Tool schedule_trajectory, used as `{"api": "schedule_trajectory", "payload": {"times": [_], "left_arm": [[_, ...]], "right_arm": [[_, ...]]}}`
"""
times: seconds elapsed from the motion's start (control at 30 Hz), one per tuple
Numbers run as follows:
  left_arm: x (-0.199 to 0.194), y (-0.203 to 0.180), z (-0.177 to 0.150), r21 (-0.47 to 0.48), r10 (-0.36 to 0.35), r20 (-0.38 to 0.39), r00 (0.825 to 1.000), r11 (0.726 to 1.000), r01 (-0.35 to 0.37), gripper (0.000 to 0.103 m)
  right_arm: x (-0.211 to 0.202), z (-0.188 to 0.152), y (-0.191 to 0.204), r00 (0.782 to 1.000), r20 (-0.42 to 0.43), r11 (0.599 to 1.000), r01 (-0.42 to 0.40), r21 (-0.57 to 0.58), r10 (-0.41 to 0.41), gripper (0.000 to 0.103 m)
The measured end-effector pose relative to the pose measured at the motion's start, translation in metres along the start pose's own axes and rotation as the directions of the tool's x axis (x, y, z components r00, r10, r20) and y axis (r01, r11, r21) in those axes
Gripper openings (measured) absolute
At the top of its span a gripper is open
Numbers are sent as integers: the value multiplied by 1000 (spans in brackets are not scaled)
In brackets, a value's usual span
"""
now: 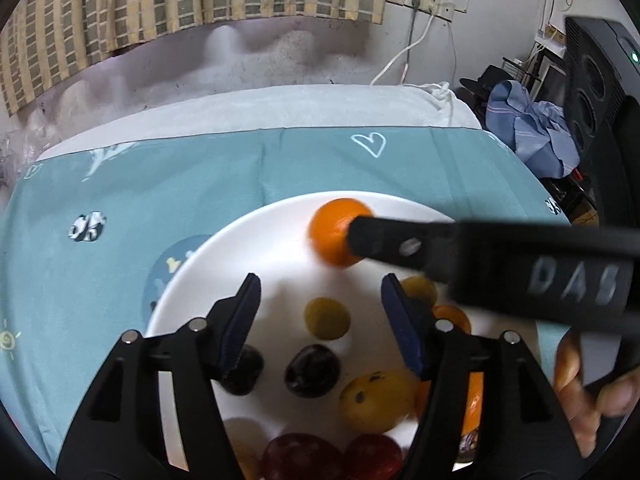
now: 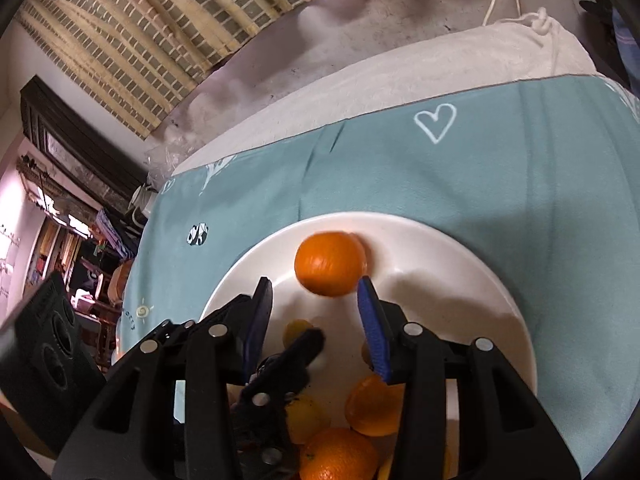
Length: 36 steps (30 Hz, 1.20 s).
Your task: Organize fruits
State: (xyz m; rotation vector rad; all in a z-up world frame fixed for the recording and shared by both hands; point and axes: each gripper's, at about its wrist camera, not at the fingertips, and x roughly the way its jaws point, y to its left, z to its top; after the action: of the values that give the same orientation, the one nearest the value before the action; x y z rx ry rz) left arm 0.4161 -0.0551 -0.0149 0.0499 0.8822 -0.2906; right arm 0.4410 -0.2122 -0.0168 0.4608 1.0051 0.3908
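A white plate (image 1: 248,248) on a teal cloth holds mixed fruit. An orange (image 1: 334,230) lies at its far side; it also shows in the right wrist view (image 2: 330,262), just beyond my open right gripper (image 2: 314,294), which holds nothing. In the left wrist view my left gripper (image 1: 318,292) is open and empty above a small yellow fruit (image 1: 327,317), two dark plums (image 1: 307,370), a spotted yellow fruit (image 1: 376,402) and red fruits (image 1: 300,458). The right gripper's finger (image 1: 384,242) reaches across to the orange. More oranges (image 2: 374,404) lie under the right gripper.
The teal cloth (image 1: 160,184) with a white heart (image 1: 369,143) covers a table against a stained wall. A white towel (image 1: 280,108) lies at the far edge. A black speaker (image 1: 596,92) and blue clothes (image 1: 536,128) stand to the right.
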Motion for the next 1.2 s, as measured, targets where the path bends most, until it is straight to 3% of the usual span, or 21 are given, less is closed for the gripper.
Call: {"api": "schedule_trajectory", "payload": {"times": [0.2,0.37,0.57,0.77,0.87,0.93,0.97,1.2], "left_arm": [[-26,4,-8,-4,35,27,999,999,-35,65],[-71,-6,-32,4,99,91,991,995,-100,74],[-126,-24,-84,5,130,157,979,991,-132,78],[-168,-30,-141,-75,127,195,973,991,-115,80],[-184,-30,-166,-107,137,216,967,987,-116,81],[-197,-32,-184,-120,157,228,961,984,-132,84],[-202,-32,-190,-123,167,235,957,982,-141,86],[-227,-31,-205,-103,256,301,918,966,-236,101]], "right_arm": [[-21,-10,9,1000,17,1000,8,-18,-7,45],[-50,-39,21,998,50,996,52,-70,-48,45],[-95,-95,36,992,114,986,79,-144,-62,44],[-131,-146,48,981,182,976,106,-190,-71,44],[-148,-176,55,970,233,967,119,-224,-65,45],[-157,-194,58,963,264,965,125,-231,-62,62],[-161,-202,59,957,284,963,131,-235,-61,64],[-163,-245,71,895,435,915,250,-317,-94,70]]}}
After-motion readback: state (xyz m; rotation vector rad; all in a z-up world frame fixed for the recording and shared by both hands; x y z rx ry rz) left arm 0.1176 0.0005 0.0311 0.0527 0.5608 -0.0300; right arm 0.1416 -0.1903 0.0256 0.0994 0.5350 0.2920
